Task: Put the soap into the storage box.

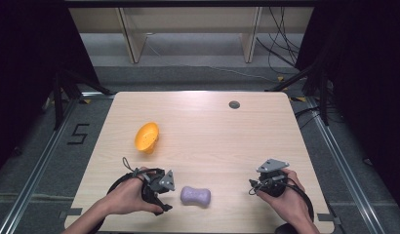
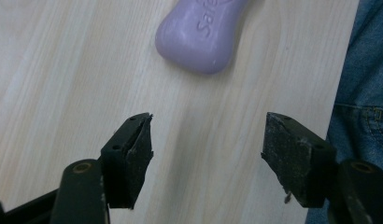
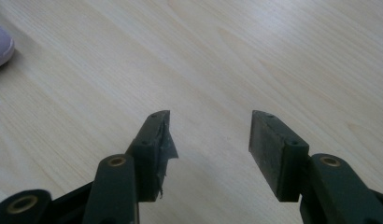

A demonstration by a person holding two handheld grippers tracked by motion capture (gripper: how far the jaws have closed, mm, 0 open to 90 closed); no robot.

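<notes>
Black jaws of the left gripper (image 2: 207,158) stand spread, the lilac soap bar (image 2: 202,33) just ahead. It looks hard, light and slick; pinch its narrow waist. Right gripper (image 3: 210,140), also spread, holds nothing.

**Open tabletop, two small obstacles on the left half**

The table (image 1: 222,131) lies bare across the centre and right of the high view. An orange bowl (image 1: 147,137) stands left of centre, with open wood all around it. A purple soap bar (image 1: 195,195) lies at lower centre, just beside the left gripper (image 1: 165,194), whose spread jaws face it across a short bare gap. The right gripper (image 1: 266,187), jaws apart, has bare wood ahead.
</notes>
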